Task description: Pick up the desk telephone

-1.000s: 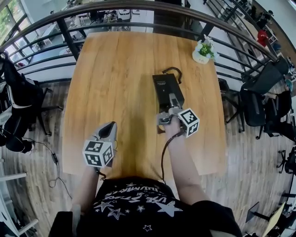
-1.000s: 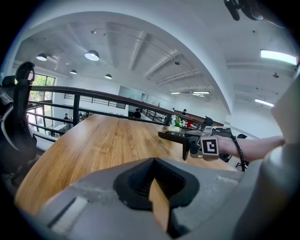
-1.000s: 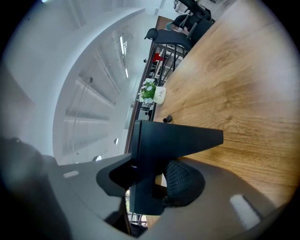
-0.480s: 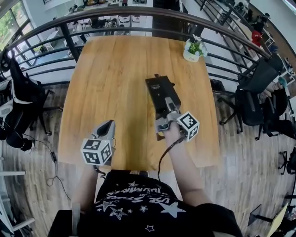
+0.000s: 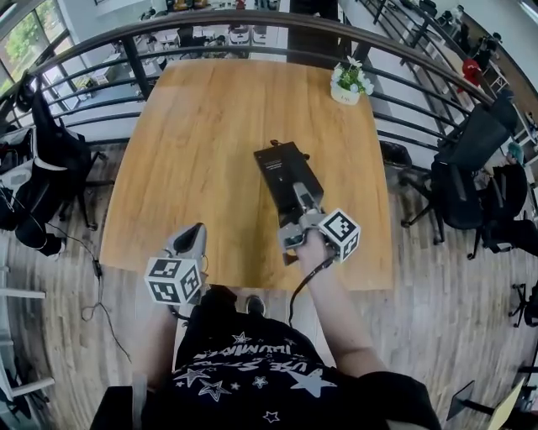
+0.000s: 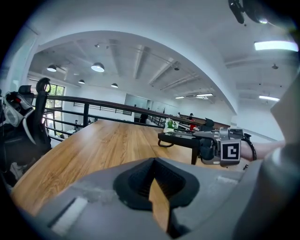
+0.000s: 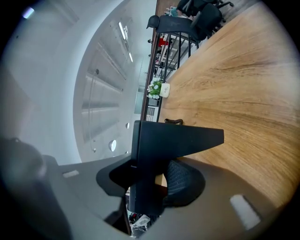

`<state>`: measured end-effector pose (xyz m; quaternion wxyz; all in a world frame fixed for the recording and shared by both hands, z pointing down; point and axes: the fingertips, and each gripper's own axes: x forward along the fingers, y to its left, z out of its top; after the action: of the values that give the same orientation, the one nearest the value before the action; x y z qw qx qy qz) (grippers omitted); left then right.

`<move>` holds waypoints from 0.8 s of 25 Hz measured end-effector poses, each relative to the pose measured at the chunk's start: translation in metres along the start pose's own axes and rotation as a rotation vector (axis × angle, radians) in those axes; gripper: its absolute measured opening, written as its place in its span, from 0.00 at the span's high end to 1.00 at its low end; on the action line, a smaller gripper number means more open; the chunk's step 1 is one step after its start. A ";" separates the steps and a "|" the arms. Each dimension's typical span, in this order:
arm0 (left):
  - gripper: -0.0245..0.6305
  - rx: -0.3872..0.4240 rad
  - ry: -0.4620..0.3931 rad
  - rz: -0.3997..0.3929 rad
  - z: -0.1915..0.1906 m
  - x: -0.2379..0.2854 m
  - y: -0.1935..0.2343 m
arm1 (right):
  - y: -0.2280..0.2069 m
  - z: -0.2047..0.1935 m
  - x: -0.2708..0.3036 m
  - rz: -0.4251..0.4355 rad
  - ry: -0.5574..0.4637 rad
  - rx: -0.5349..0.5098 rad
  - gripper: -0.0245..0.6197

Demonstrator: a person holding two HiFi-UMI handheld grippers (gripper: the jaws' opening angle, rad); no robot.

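the wooden table (image 5: 202,143) fills the middle of the head view, long and pale with rounded corners. a dark metal railing (image 5: 210,25) curves round the table's far end and down both of its long sides. a black office chair (image 5: 471,155) stands outside the railing, off the table's right side.

the black desk telephone (image 5: 282,168) is over the table's right half, about midway along the table's length. its long body is angled, with the far end turned toward the table's left. in the left gripper view the body sits roughly level above the wood, with table surface visible under it. a black foot hangs down from the body, and whether the foot touches the table cannot be told.

the right gripper (image 5: 303,201) reaches in from the table's near edge, and its two jaws are clamped on the telephone's near end. a dark cable (image 5: 304,281) trails from the right gripper back past the table's near edge.

the left gripper (image 5: 197,231) is over the table's near edge, left of centre. its jaws are drawn together, nothing is held between them, and it is well apart from the telephone.

a small potted plant (image 5: 348,82) in a white pot stands at the table's far right corner. a curled black cord (image 7: 176,122) lies on the table at the telephone's far end.
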<state>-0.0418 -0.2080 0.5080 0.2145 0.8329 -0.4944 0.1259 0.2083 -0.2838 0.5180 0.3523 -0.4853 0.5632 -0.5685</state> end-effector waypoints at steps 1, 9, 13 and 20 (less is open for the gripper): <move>0.96 0.000 0.001 0.003 -0.001 -0.002 -0.002 | -0.001 -0.002 -0.002 -0.002 0.006 0.005 0.70; 0.96 0.017 0.021 -0.002 -0.001 -0.005 -0.008 | -0.003 -0.013 -0.018 0.015 0.031 0.018 0.70; 0.96 0.015 0.024 -0.025 -0.006 -0.003 -0.011 | -0.008 -0.017 -0.026 0.020 0.024 0.006 0.70; 0.96 0.022 0.020 -0.067 -0.023 -0.040 -0.013 | -0.010 -0.050 -0.071 0.017 -0.007 0.001 0.70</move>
<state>-0.0500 -0.1605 0.5081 0.2143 0.8501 -0.4625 0.1324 0.1828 -0.2001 0.5217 0.3592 -0.4823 0.5659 -0.5640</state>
